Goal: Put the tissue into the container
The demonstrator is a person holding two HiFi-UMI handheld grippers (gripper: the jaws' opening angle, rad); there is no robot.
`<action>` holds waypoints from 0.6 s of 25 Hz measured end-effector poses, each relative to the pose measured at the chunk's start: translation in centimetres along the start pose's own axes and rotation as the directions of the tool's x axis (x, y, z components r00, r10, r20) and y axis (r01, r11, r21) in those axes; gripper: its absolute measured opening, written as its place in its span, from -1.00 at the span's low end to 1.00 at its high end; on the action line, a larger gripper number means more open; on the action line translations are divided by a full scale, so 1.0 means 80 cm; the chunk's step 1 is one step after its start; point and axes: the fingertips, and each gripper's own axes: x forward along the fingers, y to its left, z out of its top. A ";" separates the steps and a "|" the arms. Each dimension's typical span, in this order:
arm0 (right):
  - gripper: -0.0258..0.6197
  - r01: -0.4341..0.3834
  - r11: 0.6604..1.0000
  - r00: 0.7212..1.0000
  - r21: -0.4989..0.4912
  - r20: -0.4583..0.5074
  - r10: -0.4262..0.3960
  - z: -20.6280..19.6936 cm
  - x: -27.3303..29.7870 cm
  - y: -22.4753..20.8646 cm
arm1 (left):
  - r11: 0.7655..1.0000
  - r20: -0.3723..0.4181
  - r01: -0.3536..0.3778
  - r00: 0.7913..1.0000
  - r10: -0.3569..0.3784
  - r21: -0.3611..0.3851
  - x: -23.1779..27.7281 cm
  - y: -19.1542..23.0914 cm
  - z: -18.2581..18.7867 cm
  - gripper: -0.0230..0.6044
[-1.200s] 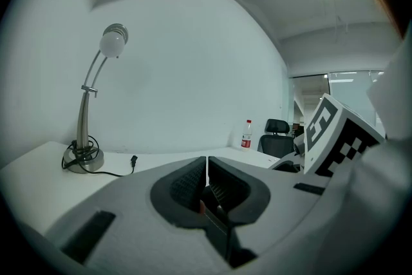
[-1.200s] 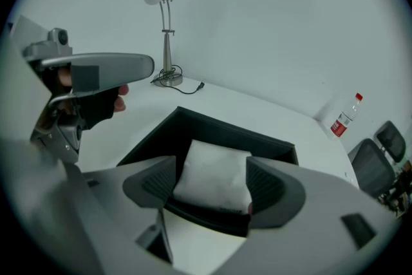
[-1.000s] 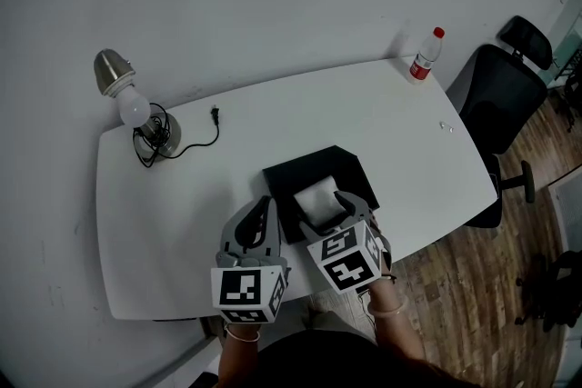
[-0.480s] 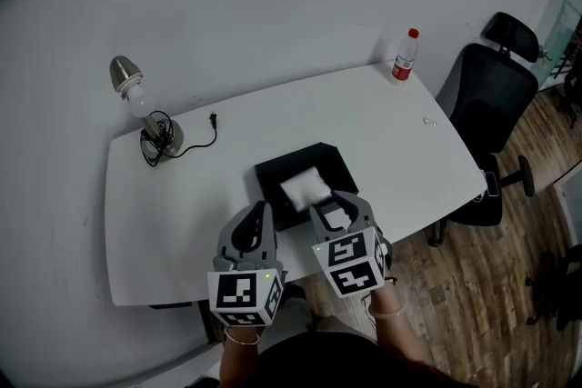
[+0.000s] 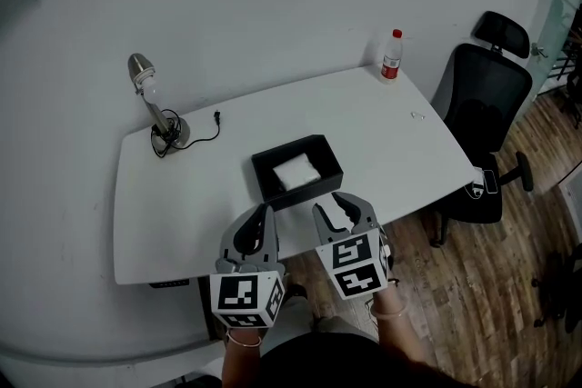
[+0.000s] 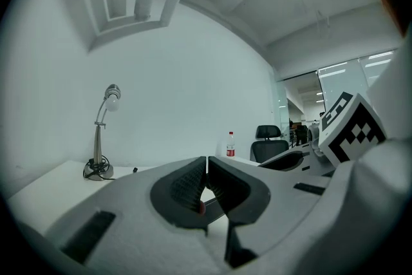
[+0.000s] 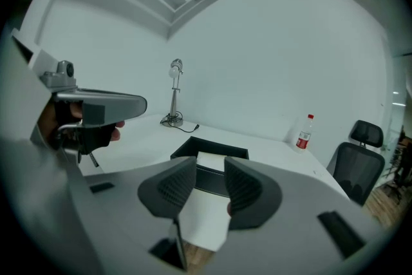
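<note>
Pull back toward lower frame, clear of container (image 5: 309, 193), leaving tissue (image 5: 297, 169) inside; hold jaws of right gripper (image 5: 346, 209), just now closing, half apart on nothing, jaws of left gripper (image 5: 261, 215) shut, empty.

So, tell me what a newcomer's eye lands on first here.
The black box in the middle of the white table, with a white tissue lying inside it. Then the two tools with checkered cubes at the near edge: the left tool shut, the right tool empty, its jaws having just been closing.
</note>
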 end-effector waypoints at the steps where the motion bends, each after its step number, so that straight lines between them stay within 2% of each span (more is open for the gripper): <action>1: -0.47 0.002 1.000 1.000 0.002 0.014 -0.002 0.001 -0.008 0.001 | 1.000 0.001 -0.001 1.000 0.001 0.002 -0.006 -0.005 0.001 -0.83; 4: -0.52 0.005 1.000 0.998 0.009 0.062 -0.006 0.002 -0.031 0.006 | 1.000 0.002 -0.004 1.000 0.004 0.008 -0.027 -0.019 0.002 -0.83; 7: -0.59 -0.008 0.998 0.994 0.060 0.106 0.002 0.002 -0.053 0.015 | 1.000 0.009 -0.010 1.000 0.010 0.015 -0.048 -0.030 0.006 -0.83; 15: -0.62 -0.032 0.994 0.990 0.101 0.143 0.018 -0.012 -0.100 0.030 | 0.998 0.016 -0.039 0.999 0.038 0.042 -0.099 -0.055 0.007 -0.83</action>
